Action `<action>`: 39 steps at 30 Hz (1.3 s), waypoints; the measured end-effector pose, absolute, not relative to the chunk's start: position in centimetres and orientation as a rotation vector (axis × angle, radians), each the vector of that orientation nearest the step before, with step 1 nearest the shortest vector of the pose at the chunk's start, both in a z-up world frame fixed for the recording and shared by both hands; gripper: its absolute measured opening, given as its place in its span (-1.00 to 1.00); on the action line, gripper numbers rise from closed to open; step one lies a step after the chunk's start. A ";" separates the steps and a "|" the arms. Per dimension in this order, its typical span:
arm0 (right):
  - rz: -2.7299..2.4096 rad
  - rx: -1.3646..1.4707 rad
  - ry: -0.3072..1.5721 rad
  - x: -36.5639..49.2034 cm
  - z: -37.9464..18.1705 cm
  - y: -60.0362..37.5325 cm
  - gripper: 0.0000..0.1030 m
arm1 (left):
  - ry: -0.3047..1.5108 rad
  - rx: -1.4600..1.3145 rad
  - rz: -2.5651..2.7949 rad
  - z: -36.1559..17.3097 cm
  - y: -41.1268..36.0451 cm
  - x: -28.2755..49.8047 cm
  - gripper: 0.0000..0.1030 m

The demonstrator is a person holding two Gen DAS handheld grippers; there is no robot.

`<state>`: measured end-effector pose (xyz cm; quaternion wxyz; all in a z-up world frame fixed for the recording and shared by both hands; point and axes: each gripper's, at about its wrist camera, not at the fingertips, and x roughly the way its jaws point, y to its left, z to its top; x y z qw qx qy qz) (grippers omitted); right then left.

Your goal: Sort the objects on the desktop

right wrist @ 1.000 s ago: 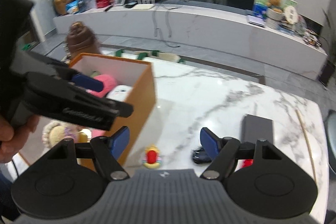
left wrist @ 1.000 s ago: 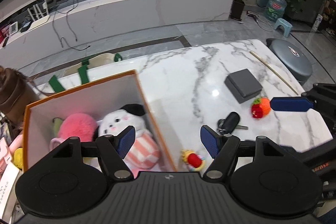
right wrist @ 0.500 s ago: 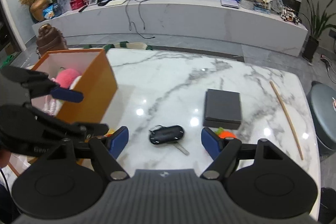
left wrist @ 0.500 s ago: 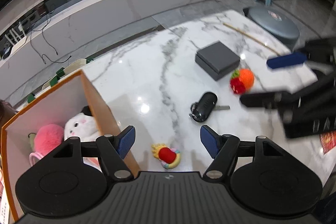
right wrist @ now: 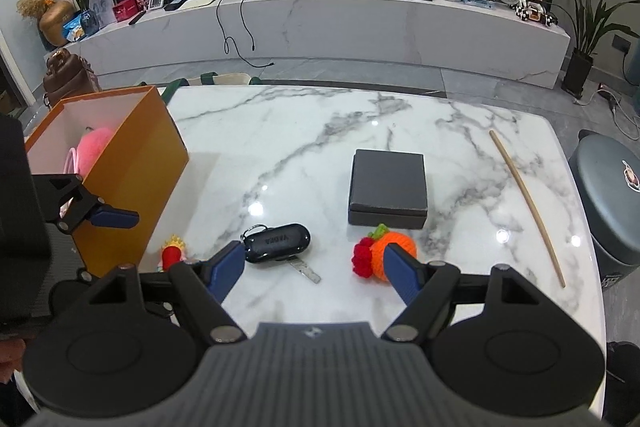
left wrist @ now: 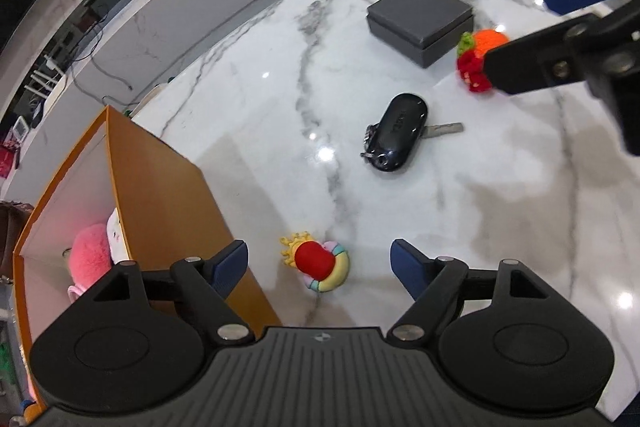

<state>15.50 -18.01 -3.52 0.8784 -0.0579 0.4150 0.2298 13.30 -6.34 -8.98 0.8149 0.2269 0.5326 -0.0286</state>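
Note:
My left gripper point(left wrist: 320, 265) hangs low over the marble table point(left wrist: 280, 67), beside the orange box point(left wrist: 160, 195). Its jaws are opening, and a small plush with a red heart, rainbow rim and yellow crown point(left wrist: 316, 263) lies on the table between them, untouched. My right gripper point(right wrist: 312, 273) is open above the front of the table. Just beyond its left pad lies the black key case point(right wrist: 278, 243), and the orange knitted toy point(right wrist: 380, 253) sits by its right pad. A dark grey box point(right wrist: 387, 187) sits behind them. Nothing is held.
The orange box holds a pink fluffy toy point(left wrist: 90, 247) and a white plush. A thin wooden stick point(right wrist: 528, 203) lies near the table's right edge, with a grey stool point(right wrist: 608, 187) beyond it. A white TV bench runs along the back wall.
My left gripper has moved from above the orange box, right and down, over the small heart plush, and its jaws have widened. The right gripper has swung over the key case and orange toy.

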 end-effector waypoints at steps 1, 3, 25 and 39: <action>0.477 -0.118 0.864 15.5 -3.5 -18.1 0.51 | 1.147 0.496 -0.049 -9.1 -6.5 13.4 0.83; 0.473 -0.114 0.862 15.5 -3.4 -18.2 0.51 | 1.165 0.497 -0.035 -9.3 -6.9 13.6 0.93; 0.436 -0.100 0.860 15.7 -3.6 -19.3 0.53 | 1.155 0.104 0.114 -11.6 -5.0 16.5 0.89; 0.426 -0.083 0.849 15.8 -3.4 -19.9 0.54 | 1.137 -0.085 0.087 -11.3 -4.8 15.7 0.90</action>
